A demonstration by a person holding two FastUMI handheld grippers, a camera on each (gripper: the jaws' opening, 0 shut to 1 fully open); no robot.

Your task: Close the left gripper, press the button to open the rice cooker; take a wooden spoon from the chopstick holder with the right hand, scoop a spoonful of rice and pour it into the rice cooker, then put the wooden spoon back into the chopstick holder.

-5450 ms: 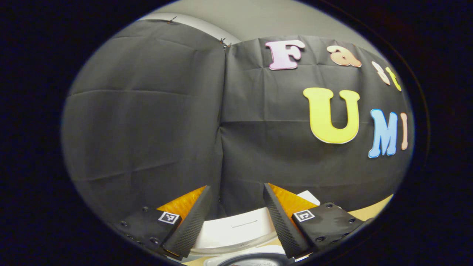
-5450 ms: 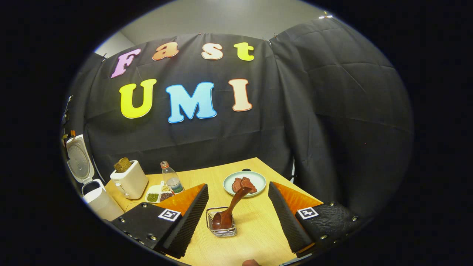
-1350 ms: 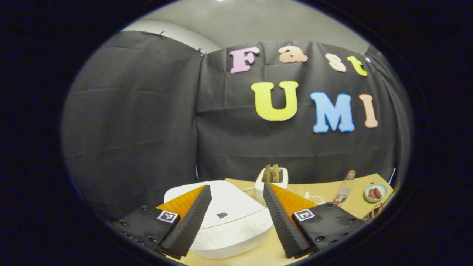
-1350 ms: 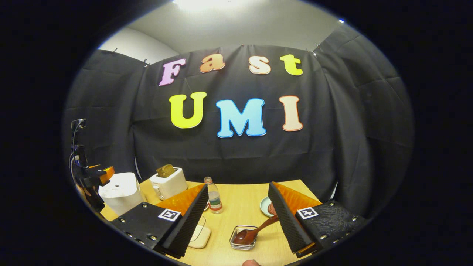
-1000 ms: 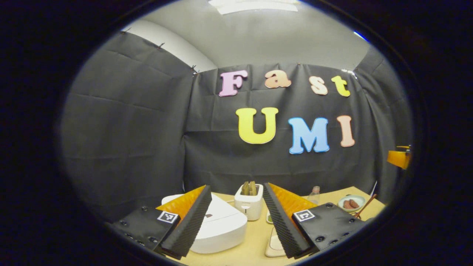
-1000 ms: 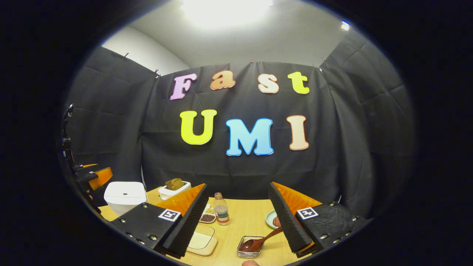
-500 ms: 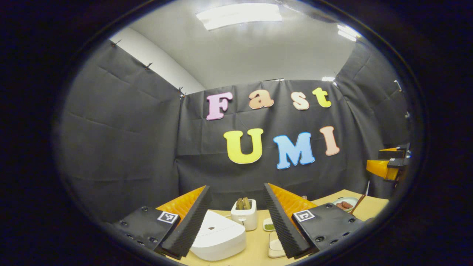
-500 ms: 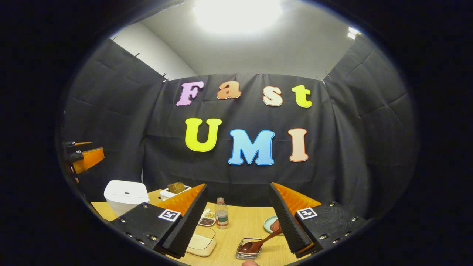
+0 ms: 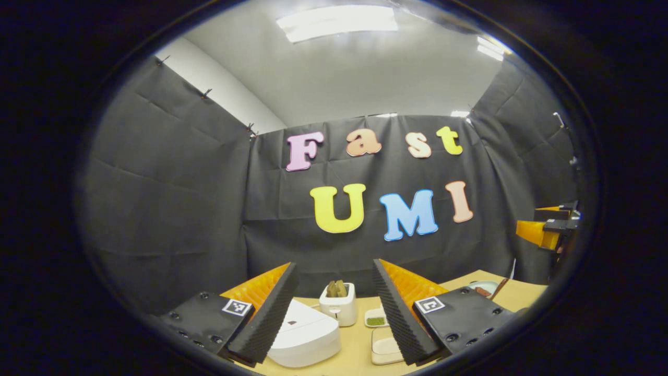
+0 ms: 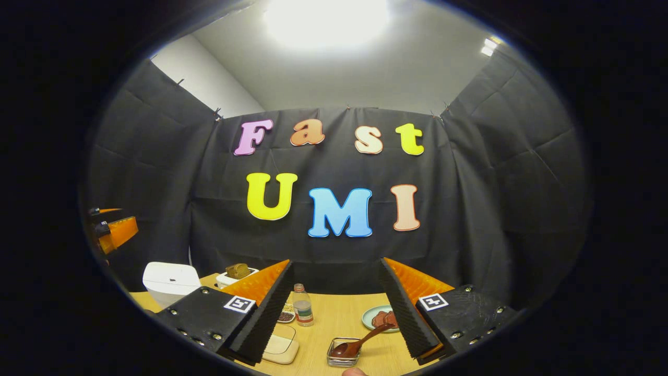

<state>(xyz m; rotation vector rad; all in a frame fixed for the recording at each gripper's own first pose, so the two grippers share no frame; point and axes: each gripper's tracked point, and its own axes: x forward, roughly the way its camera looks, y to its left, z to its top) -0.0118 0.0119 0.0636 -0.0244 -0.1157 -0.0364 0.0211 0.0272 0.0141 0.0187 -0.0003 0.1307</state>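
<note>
— Well, starting big: table (image 10: 334,318) across the bottom of the right gripper view, wood-toned. Same table (image 9: 360,339) low in the left gripper view.

— And the cooker?

— White, lid down. Sits bottom centre in the left gripper view, cooker (image 9: 305,339) partly behind the left finger. Lower left in the right gripper view (image 10: 169,282).

— Next down in size?

— Toaster (image 9: 338,308) just right of the cooker, bread sticking up. Flat tray (image 10: 279,347) bottom centre-left in the right gripper view. Plate (image 10: 378,317) with something reddish-brown, lower centre-right. Bottle (image 10: 301,308) upright, bottom centre. Small dish (image 9: 376,319) with green grains, right of the toaster.

— Spoon?

— Lying in the holder (image 10: 342,355), a wire basket at the bottom centre. Spoon (image 10: 360,340) bowl down inside it, handle leaning up to the right, toward the plate.

— Grippers?

— Left gripper (image 9: 331,308) spread wide, nothing between the fingers, raised above the table. Right gripper (image 10: 336,313) likewise spread, gripping nothing, holder low between its fingers. Seen also at each other's edges: left one (image 10: 112,230) at far left, right one (image 9: 548,230) at far right, both well above the table.
</note>
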